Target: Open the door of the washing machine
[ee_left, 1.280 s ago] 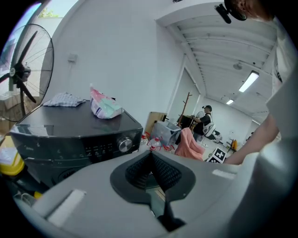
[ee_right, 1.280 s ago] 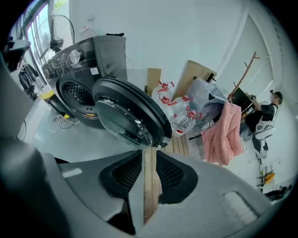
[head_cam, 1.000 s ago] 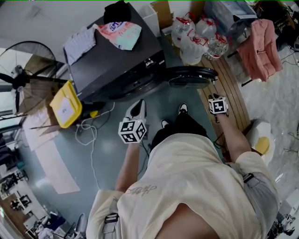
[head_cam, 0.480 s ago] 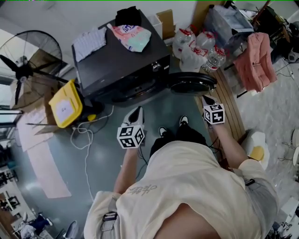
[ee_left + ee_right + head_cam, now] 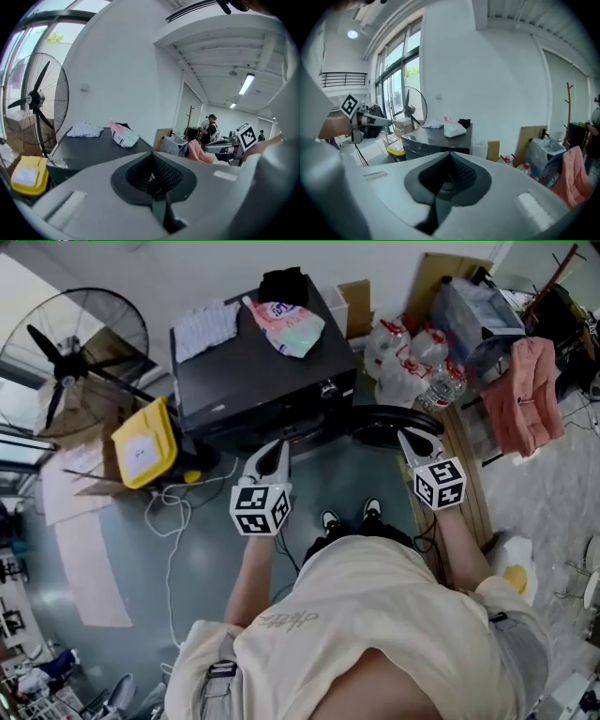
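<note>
The black washing machine (image 5: pixel 253 371) is standing ahead of both pairs of jaws. Its front is facing back toward them, and its long axis is running crosswise, from beyond the left jaws to just short of the right ones. Its round door (image 5: pixel 394 423) is hanging open, swung out from the machine's front on the right-jaw side. From the head view it is showing as a dark ring lying crosswise, right at the tips of the right jaws; whether the two are touching cannot be told.

A standing fan (image 5: pixel 66 343) is sitting far out to the left of the left jaws, with a yellow container (image 5: pixel 141 444) nearer in on that side. Water bottles (image 5: pixel 412 362) are crowding beyond the door, ahead and to the right of the right jaws. A pink cloth (image 5: pixel 530 395) is hanging further out to their right.

The person is holding both forearms forward and roughly parallel. Each gripper is pointing at the machine and tipping slightly down, with its marker cube on top. The left gripper (image 5: pixel 273 452) is hovering short of the machine's front, its jaws pressed together on nothing. The right gripper (image 5: pixel 409 441) is likewise holding its jaws pressed together, with nothing pinched between them.

On the machine's top, beyond the left jaws, a folded cloth (image 5: pixel 206 329), a pastel packet (image 5: pixel 286 320) and a black bundle (image 5: pixel 281 285) are lying.
</note>
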{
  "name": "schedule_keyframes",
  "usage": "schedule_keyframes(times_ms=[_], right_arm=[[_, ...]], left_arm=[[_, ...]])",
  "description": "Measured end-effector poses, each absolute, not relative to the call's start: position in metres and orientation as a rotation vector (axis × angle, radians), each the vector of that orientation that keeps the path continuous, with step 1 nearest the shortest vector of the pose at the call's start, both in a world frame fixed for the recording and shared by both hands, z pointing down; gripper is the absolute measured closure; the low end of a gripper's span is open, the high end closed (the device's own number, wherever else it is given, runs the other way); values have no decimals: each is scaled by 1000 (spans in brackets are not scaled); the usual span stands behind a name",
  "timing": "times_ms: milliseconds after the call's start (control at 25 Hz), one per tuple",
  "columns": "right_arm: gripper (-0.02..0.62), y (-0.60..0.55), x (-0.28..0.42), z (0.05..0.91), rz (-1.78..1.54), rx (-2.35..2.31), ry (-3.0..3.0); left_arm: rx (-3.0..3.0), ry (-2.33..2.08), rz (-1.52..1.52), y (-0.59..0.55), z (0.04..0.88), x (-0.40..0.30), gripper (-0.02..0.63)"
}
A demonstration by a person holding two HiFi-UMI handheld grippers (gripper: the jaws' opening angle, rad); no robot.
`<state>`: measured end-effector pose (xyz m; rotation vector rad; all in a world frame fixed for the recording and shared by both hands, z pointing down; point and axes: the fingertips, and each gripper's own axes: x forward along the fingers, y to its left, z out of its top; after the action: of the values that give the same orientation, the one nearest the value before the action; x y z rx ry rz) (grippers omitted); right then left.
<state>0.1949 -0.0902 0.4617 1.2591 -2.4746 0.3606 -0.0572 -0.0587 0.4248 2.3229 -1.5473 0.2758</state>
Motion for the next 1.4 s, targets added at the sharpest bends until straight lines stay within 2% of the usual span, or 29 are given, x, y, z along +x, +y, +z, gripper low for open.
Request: schedule_keyframes(times_ms=[320,640,1080,1400], right_arm=[[594,-109,162,368,106,1155,-2671],[594,-129,171,301,-24,1204,-2776],[594,-136,180,258,-144,1170,-2851],[594,-152,193,262,-90,1199,-2876]], left_arm=[[2479,-1592,169,-78,354,-33,592],[2554,-1647,103,-100,308,-15,592],[2579,-1753,52,-117,274,-13,592],[2519,-1770,-55,-121,270,-20,592]])
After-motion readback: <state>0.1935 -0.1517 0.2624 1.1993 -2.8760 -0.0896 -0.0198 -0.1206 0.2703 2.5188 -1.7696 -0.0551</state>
